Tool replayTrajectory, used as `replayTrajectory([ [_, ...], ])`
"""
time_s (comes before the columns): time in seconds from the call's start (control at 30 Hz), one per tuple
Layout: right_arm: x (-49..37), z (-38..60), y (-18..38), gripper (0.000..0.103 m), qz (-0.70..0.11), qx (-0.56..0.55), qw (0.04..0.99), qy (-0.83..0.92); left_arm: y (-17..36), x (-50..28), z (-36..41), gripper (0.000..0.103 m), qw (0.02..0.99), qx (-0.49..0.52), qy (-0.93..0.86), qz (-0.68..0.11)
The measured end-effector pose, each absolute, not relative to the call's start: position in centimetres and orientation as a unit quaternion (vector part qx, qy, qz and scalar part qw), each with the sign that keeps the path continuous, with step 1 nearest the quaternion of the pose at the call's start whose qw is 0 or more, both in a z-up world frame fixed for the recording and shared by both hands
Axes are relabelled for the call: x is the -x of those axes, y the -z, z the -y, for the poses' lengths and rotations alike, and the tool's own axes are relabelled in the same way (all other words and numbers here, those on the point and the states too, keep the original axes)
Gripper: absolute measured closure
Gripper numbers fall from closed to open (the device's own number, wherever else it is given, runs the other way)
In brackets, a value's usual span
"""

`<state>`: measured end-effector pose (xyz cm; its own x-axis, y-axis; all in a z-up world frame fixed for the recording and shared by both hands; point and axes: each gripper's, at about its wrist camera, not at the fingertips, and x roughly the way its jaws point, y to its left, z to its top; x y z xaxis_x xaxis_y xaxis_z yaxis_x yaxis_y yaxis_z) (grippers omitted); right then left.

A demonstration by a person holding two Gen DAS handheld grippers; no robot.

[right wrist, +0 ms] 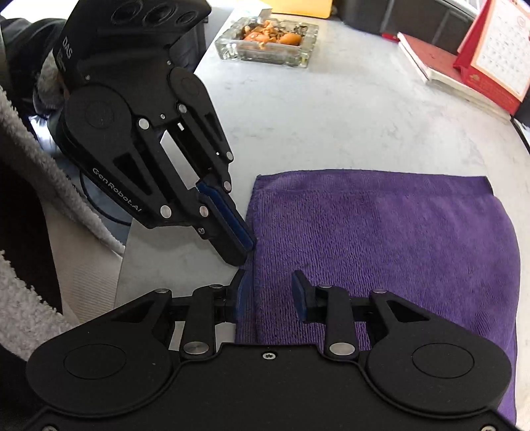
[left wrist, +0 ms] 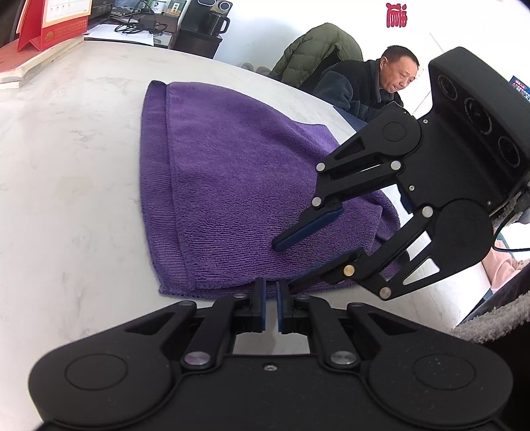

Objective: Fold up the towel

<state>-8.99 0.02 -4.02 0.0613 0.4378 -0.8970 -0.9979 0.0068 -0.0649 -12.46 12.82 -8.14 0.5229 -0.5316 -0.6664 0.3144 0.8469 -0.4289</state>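
- Towel (right wrist: 381, 238): purple, ribbed cloth, lying flat on the table in a folded state, an upper layer set back from the lower layer's hemmed edge along one side. It sits at the table's near edge, in front of both grippers.
- Left gripper (left wrist: 271, 295): black body, blue pads. Tips at the towel's near hem, the jaws drawn together with only a thin slit between the pads; whether they pinch the hem there cannot be told. In the right wrist view its closed tips (right wrist: 243, 247) touch the towel's left edge.
- Right gripper (right wrist: 270, 295): same make. Jaws stand apart over the towel's near left corner, one pad at the towel's edge, the other above the cloth; nothing is pressed between them. From the left wrist view it reaches in over the towel's right portion (left wrist: 318, 252).
- Table (right wrist: 331, 116): pale, marbled top, under the towel.
- Glass ashtray (right wrist: 268, 41): square, holding orange and brown scraps, well beyond the towel's far edge.
- Red desk calendar (right wrist: 493, 56): standing far right of the towel, on stacked books (right wrist: 440, 69).
- Seated person (left wrist: 371, 89): dark jacket, beyond the table's far side from the towel.
- Black mug (left wrist: 217, 21): far behind the towel, on a dark stand.
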Motion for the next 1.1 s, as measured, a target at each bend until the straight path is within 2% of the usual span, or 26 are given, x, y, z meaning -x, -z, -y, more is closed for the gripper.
replayTrajectory([
  [0.27,8.6,-0.3,3.6,0.075,-0.336,0.401,0.645,-0.557,8.1,12.8,-12.8,0.097,0.864,0.130,0.245,-0.421],
  [0.97,9.1,-1.7,4.4,0.076,-0.312,0.436,0.611,-0.582,8.2,12.3,-13.2,0.097,0.861,0.134,0.250,-0.422],
  [1.03,8.6,-2.0,4.4,0.081,-0.329,0.420,0.620,-0.576,8.3,12.3,-13.1,0.097,0.861,0.134,0.249,-0.421],
  [1.1,7.9,-2.1,4.5,0.090,-0.356,0.388,0.630,-0.570,8.3,12.3,-13.0,0.097,0.862,0.134,0.249,-0.421],
])
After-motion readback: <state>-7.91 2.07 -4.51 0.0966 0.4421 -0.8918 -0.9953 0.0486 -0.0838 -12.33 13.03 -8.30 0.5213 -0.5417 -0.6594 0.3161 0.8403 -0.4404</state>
